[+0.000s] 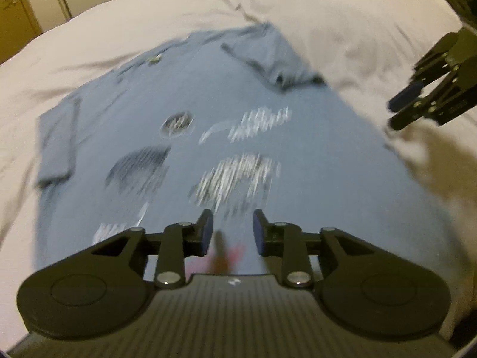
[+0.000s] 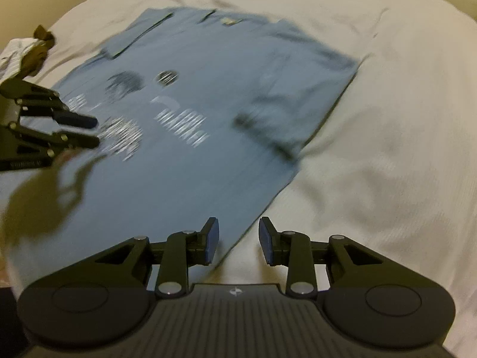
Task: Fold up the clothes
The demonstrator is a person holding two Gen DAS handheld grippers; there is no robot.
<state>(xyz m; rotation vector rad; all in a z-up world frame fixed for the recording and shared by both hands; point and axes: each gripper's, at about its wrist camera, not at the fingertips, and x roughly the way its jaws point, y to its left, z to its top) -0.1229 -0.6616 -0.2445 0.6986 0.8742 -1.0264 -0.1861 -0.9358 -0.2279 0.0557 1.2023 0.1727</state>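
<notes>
Both claws open above blue T-shirt on white bedsheet.

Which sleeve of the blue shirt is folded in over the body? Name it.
The sleeve on the right claw's side: it lies folded in over the shirt. The other sleeve spreads outward.

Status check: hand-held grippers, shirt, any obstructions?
Left hand-held gripper open, empty. Right hand-held gripper open, empty. Blue T-shirt flat on bed, sleeves tucked in. Nothing blocking.

Bed and room edges

A creased white bedsheet covers the bed; cabinet doors stand beyond it, and a crumpled white-and-brown cloth lies at its edge.
</notes>
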